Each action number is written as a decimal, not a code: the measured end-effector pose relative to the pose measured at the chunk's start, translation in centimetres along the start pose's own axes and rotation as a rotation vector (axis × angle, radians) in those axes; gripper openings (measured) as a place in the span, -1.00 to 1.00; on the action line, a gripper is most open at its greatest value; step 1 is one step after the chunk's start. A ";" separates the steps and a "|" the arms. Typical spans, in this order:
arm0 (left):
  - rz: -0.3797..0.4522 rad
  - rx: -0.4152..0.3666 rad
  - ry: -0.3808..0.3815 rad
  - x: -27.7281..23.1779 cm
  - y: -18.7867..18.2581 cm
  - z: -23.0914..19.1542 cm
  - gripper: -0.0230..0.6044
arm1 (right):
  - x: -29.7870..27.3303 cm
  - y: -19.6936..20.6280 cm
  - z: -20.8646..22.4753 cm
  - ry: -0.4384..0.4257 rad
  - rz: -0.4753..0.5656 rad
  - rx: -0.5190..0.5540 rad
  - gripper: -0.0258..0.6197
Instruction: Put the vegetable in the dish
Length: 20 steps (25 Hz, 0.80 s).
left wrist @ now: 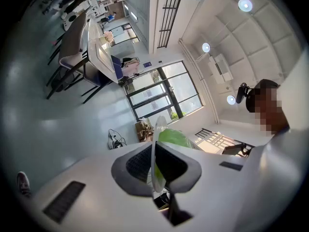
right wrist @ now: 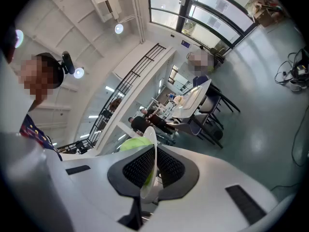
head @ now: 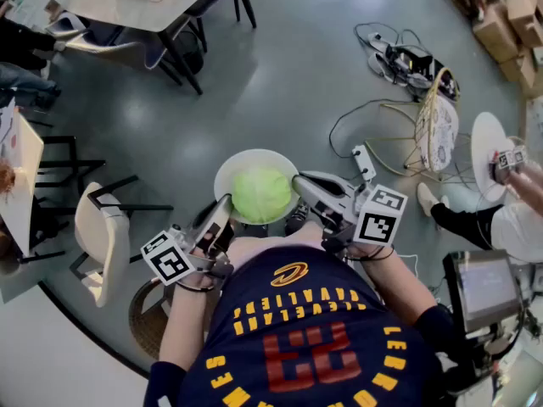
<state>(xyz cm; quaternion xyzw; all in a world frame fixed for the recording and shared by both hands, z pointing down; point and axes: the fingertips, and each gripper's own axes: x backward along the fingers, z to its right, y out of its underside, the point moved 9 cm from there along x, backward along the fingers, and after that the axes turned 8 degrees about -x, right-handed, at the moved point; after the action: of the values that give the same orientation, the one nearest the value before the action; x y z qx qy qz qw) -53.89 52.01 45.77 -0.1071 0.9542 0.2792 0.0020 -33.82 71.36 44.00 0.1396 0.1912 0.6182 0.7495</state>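
Head view, left to right.

- 9 o'clock: pale chair (head: 96,237) on the grey floor (head: 280,83). Bench (head: 140,5) with dark chairs at 11 o'clock, well apart from the work.
- Left hand-held gripper (head: 222,213), marker cube (head: 167,258) on it, comes in from 7 o'clock. Jaws are closed on the dish's rim at the dish's 8 o'clock edge. The left gripper view confirms it: both pads (left wrist: 141,164) clamp the thin white rim, and the left hand-held gripper (left wrist: 155,170) carries nothing else.
- Centre: white round dish (head: 227,176). The green cabbage (head: 261,193) sits inside it and fills most of the bowl. It shows as a green hump past the rim in the left gripper view (left wrist: 175,138) and the right gripper view (right wrist: 133,143).
- The dish is just in front of the person's navy shirt (head: 305,337). Cannot tell whether anything supports it from below.
- Right hand-held gripper (head: 302,182), marker cube (head: 380,216) on it, reaches from 4 o'clock. Its jaws are shut on the dish's 3 o'clock rim. In its own view, the right hand-held gripper (right wrist: 150,170) pinches the white edge (right wrist: 150,135).
- 1 o'clock: cables (head: 399,58) on the floor.
- 3 o'clock: another person's leg (head: 475,219).
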 end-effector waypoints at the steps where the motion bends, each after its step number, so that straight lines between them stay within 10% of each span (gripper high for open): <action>1: -0.001 0.000 0.000 0.0 -0.1 0.0 -0.89 | 0.0 0.0 0.0 0.000 0.000 -0.001 -0.88; 20: -0.021 0.107 -0.009 -0.5 0.7 0.2 -0.89 | 0.8 0.2 0.4 0.042 0.013 -0.050 -0.87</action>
<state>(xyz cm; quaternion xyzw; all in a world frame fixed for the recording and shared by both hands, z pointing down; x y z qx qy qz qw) -53.58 52.81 46.05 -0.1156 0.9666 0.2284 0.0150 -33.69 72.20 44.32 0.1094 0.1904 0.6305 0.7445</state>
